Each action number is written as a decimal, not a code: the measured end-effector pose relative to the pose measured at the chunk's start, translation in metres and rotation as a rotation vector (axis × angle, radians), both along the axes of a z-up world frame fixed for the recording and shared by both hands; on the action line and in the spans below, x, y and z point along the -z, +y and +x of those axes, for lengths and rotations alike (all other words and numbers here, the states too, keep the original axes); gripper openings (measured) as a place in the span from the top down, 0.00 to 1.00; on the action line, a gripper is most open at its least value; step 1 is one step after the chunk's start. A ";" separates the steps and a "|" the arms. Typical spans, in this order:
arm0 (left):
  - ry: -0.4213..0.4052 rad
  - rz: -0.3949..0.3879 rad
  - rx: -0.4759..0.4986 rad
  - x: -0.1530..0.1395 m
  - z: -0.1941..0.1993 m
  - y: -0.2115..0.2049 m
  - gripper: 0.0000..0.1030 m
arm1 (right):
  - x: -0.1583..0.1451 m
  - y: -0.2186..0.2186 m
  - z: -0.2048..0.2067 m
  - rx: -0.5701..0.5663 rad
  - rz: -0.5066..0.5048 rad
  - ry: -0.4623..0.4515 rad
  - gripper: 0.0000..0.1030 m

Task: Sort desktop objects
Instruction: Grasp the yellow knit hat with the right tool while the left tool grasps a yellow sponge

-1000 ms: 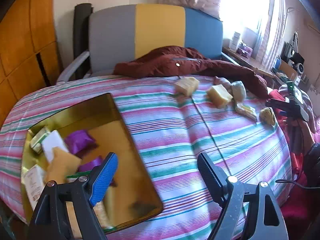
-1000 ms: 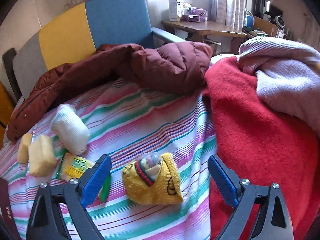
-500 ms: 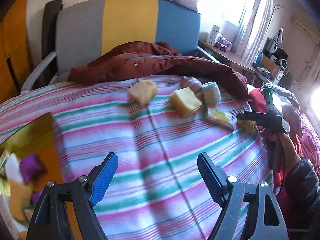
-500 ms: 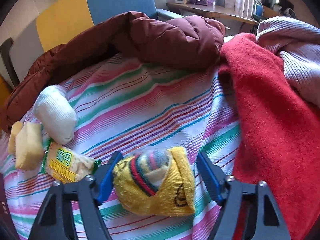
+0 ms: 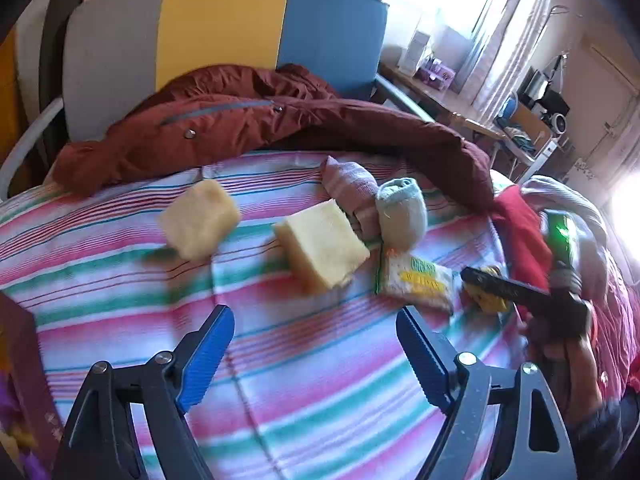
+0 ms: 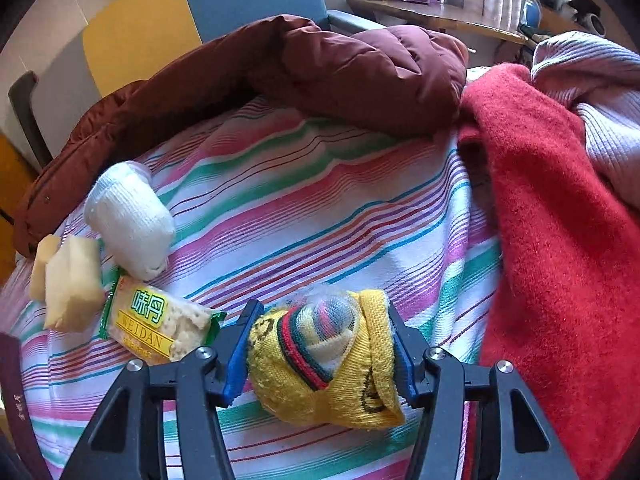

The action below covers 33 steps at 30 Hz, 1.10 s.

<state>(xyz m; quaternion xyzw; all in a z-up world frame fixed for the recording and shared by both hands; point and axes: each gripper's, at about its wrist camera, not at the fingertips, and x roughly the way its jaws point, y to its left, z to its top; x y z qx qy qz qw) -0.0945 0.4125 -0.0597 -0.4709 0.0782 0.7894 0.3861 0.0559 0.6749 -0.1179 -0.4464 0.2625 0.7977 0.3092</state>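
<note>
The right tool (image 6: 322,350) is squeezing the rolled yellow sock (image 6: 326,364) on the striped cover (image 6: 320,200), ready for lifting; the left tool (image 5: 316,344) is hovering wide open and empty, facing the sponge (image 5: 322,246) beyond.

The right gripper (image 6: 322,354) is closed on the yellow sock roll (image 6: 326,364) (both pads pressed in); the left gripper (image 5: 316,354) is held wide apart, nothing gripped.
</note>
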 end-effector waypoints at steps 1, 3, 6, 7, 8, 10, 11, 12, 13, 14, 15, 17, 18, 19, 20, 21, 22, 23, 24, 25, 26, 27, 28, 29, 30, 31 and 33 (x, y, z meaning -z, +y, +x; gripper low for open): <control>-0.009 0.005 -0.002 0.002 -0.004 0.006 0.17 | 0.000 0.002 0.003 0.002 -0.005 0.003 0.40; -0.021 0.001 -0.010 0.007 -0.011 0.021 0.14 | 0.000 0.003 0.005 0.005 -0.011 0.007 0.40; -0.044 -0.006 -0.029 0.014 -0.022 0.038 0.13 | 0.000 0.002 0.003 0.001 -0.013 0.005 0.39; -0.046 -0.008 -0.041 0.016 -0.026 0.042 0.12 | 0.000 0.002 0.002 -0.003 -0.010 0.002 0.39; -0.046 -0.020 -0.054 0.019 -0.030 0.048 0.11 | 0.000 0.000 0.000 -0.008 -0.005 -0.003 0.38; -0.052 -0.036 -0.071 0.024 -0.036 0.057 0.09 | 0.001 0.004 -0.004 -0.017 0.000 -0.013 0.37; -0.048 -0.049 -0.083 0.026 -0.039 0.062 0.08 | 0.001 0.005 -0.006 -0.019 0.002 -0.018 0.36; -0.046 -0.058 -0.091 0.028 -0.040 0.066 0.06 | 0.001 0.003 -0.007 -0.020 0.003 -0.021 0.35; -0.051 -0.060 -0.094 0.031 -0.043 0.071 0.05 | 0.000 0.001 -0.008 -0.020 0.001 -0.021 0.34; -0.058 -0.067 -0.098 0.033 -0.046 0.074 0.04 | 0.000 0.001 -0.009 -0.021 0.000 -0.021 0.34; -0.063 -0.075 -0.107 0.035 -0.048 0.078 0.04 | 0.001 0.001 -0.009 -0.020 0.001 -0.022 0.34; -0.059 -0.087 -0.120 0.041 -0.053 0.085 0.04 | 0.001 0.000 -0.009 -0.020 -0.001 -0.022 0.34; -0.052 -0.104 -0.127 0.044 -0.055 0.088 0.04 | 0.001 0.000 -0.009 -0.020 -0.001 -0.022 0.33; -0.045 -0.124 -0.132 0.048 -0.057 0.090 0.07 | 0.001 0.000 -0.010 -0.020 -0.001 -0.024 0.33; -0.039 -0.152 -0.141 0.053 -0.060 0.093 0.10 | 0.001 -0.001 -0.011 -0.021 0.000 -0.026 0.33; -0.038 -0.170 -0.149 0.058 -0.061 0.093 0.19 | 0.001 -0.001 -0.012 -0.021 0.000 -0.027 0.33; -0.047 -0.182 -0.150 0.064 -0.064 0.093 0.20 | 0.001 -0.002 -0.013 -0.022 0.000 -0.027 0.33; -0.060 -0.161 -0.145 0.068 -0.066 0.091 0.20 | 0.001 -0.002 -0.012 -0.021 0.000 -0.027 0.33; -0.044 -0.140 -0.147 0.067 -0.065 0.089 0.24 | 0.001 -0.002 -0.012 -0.020 0.000 -0.026 0.33; -0.045 -0.128 -0.139 0.066 -0.064 0.087 0.30 | 0.001 -0.003 -0.012 -0.021 0.000 -0.027 0.33; -0.045 -0.113 -0.116 0.066 -0.062 0.086 0.33 | 0.001 -0.002 -0.012 -0.023 0.002 -0.029 0.34; -0.040 -0.108 -0.104 0.065 -0.060 0.085 0.36 | 0.001 -0.003 -0.013 -0.029 0.007 -0.033 0.41; -0.036 -0.102 -0.091 0.065 -0.058 0.083 0.38 | 0.000 -0.003 -0.014 -0.036 0.012 -0.035 0.44; -0.031 -0.099 -0.084 0.064 -0.056 0.081 0.39 | -0.001 -0.004 -0.014 -0.040 0.009 -0.032 0.47; -0.024 -0.094 -0.078 0.063 -0.053 0.079 0.40 | -0.002 -0.004 -0.014 -0.042 0.005 -0.027 0.49; -0.012 -0.088 -0.067 0.062 -0.050 0.076 0.42 | -0.003 -0.005 -0.015 -0.045 0.005 -0.024 0.49; 0.012 -0.086 -0.049 0.059 -0.042 0.070 0.43 | -0.004 -0.004 -0.014 -0.051 0.007 -0.021 0.51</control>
